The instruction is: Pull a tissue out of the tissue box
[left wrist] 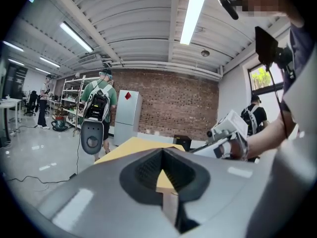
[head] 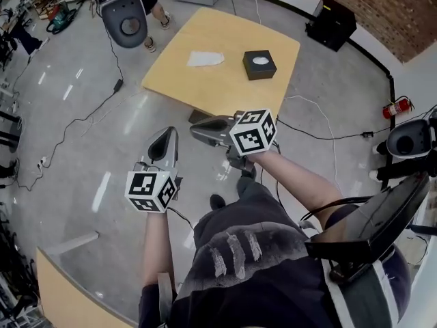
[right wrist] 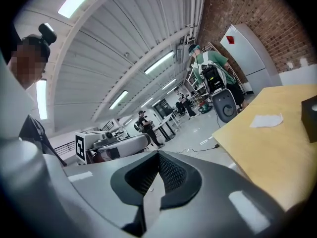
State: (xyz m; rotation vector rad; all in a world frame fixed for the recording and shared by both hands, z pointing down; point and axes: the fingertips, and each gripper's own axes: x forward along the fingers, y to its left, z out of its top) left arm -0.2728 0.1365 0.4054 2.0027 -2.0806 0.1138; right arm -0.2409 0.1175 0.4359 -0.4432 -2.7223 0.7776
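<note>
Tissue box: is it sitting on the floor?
No, the black tissue box sits on the wooden table, to the right of a loose white tissue in the head view.

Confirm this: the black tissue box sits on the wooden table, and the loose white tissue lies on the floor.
Not quite: the loose white tissue lies on the wooden table too, left of the black tissue box, as the head view shows.

Bright ceiling strip lights (left wrist: pixel 193 14), fisheye-warped edges, glare on floor (head: pixel 75 149).
</note>
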